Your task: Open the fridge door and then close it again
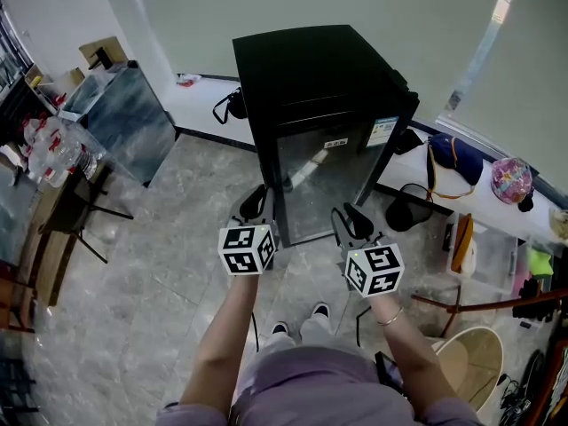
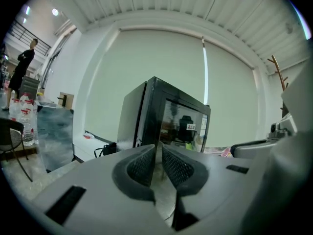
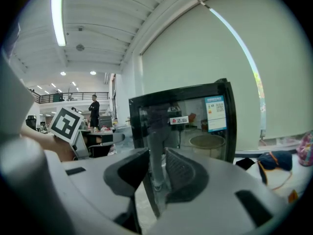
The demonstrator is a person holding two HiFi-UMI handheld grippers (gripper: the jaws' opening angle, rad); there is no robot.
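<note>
A small black fridge [image 1: 319, 69] with a glass door [image 1: 324, 180] stands on the grey tiled floor in front of me, and its door looks closed. My left gripper [image 1: 255, 204] hovers by the door's left edge. Its jaws stand almost together with a thin slit and nothing between them [image 2: 159, 155]; the fridge [image 2: 166, 116] lies a little ahead. My right gripper [image 1: 352, 223] is in front of the door's lower right part. Its jaws are apart [image 3: 157, 168], and through the gap I see the glass door [image 3: 186, 126], which the pads are not pressing.
A grey cabinet [image 1: 124, 118], water bottles [image 1: 53, 149] and a chair [image 1: 80, 207] stand at the left. A black bag [image 1: 232, 105] lies behind the fridge. Bags [image 1: 453, 162] and a pink cap [image 1: 510, 180] sit on the low ledge at right, with a white bucket [image 1: 470, 362] nearby. A person [image 2: 22, 65] stands far off.
</note>
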